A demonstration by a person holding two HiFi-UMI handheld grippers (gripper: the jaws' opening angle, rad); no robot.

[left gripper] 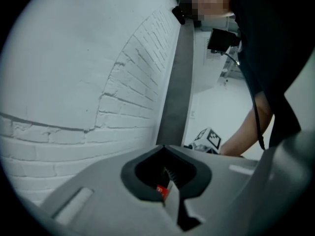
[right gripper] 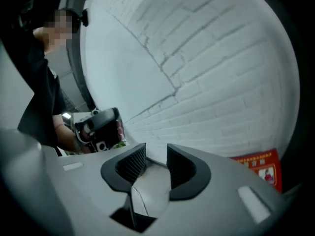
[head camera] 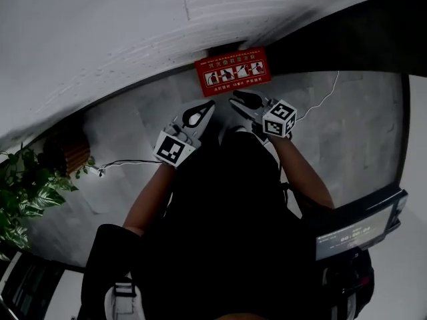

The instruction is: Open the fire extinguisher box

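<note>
Head view first: the fire extinguisher box (head camera: 233, 72), red with a row of white pictograms on its upturned face, sits on the grey floor (head camera: 347, 125) right against the foot of the white brick wall (head camera: 100, 32). Both tongs are on the person's side of it, noses aimed at the box and stopping just short of its near edge, with no contact to be seen. The left gripper (head camera: 211, 104) points at the box's left half and the right gripper (head camera: 233, 99) at its middle, the two side by side and near each other.

Over to the left gripper view: the left gripper (left gripper: 164, 147) has its tips drawn together, nothing clamped, and a sliver of red shows through the hollow behind them (the box, peeking through). The right gripper's marker cube (left gripper: 209, 139) shows beyond.

Right gripper view now: the right gripper (right gripper: 156, 154) has its ribbed pads (right gripper: 133, 163) standing apart, only bare brick in the gap between them. The box (right gripper: 258, 166) lies low and off to the right of those jaws, clear of them, hard against the wall. A potted plant (head camera: 27, 179) stands far off to the left.
</note>
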